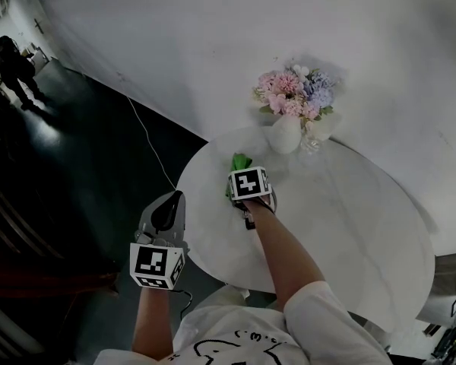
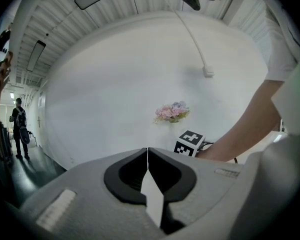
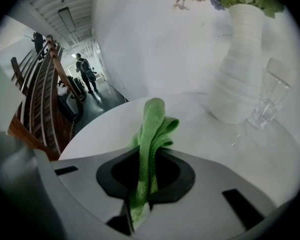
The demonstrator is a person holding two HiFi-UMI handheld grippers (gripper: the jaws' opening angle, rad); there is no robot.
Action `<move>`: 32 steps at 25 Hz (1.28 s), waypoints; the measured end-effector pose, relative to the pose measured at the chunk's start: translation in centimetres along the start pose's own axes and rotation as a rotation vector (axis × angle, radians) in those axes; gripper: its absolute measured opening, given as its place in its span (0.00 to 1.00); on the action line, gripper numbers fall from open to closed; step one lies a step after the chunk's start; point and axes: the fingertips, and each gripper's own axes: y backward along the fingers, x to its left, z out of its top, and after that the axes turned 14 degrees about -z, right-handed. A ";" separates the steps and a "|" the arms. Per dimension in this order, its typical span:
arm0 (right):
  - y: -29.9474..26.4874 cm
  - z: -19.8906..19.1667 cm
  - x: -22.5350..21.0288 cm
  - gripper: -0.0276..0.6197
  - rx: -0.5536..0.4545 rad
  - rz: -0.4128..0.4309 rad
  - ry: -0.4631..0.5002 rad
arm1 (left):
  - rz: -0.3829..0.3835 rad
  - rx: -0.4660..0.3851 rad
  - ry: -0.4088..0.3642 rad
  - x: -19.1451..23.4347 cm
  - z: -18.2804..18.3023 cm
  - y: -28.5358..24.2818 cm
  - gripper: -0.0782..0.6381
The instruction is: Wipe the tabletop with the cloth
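Note:
A green cloth (image 3: 151, 134) is pinched upright in my right gripper (image 3: 146, 176), which is shut on it over the round white tabletop (image 3: 200, 149). In the head view the cloth (image 1: 239, 163) pokes out beyond the right gripper (image 1: 243, 175) at the table's (image 1: 342, 226) left part, near the vase. My left gripper (image 1: 167, 207) hangs off the table's left edge over the dark floor, jaws shut with nothing between them. From the left gripper view (image 2: 147, 156) its tips meet, and the right gripper's marker cube (image 2: 190, 142) shows ahead.
A white ribbed vase (image 3: 240, 69) of pink and purple flowers (image 1: 295, 92) stands at the table's far side, with a clear glass (image 3: 271, 96) beside it. A white wall rises behind. People (image 1: 11, 67) stand on the dark floor far left. A cable (image 1: 148, 139) runs along the floor.

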 end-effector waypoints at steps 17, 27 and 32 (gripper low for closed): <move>1.4 -2.6 -5.5 0.11 -0.016 -0.034 -0.048 | -0.105 -0.007 -0.026 -4.4 0.7 -3.4 0.13; 2.3 -4.6 -9.3 0.11 -0.024 -0.067 -0.075 | -0.156 -0.011 -0.039 -7.3 1.3 -5.1 0.13; 3.0 -5.7 -11.0 0.11 -0.013 -0.082 -0.089 | -0.166 -0.015 -0.046 -8.6 1.7 -5.5 0.13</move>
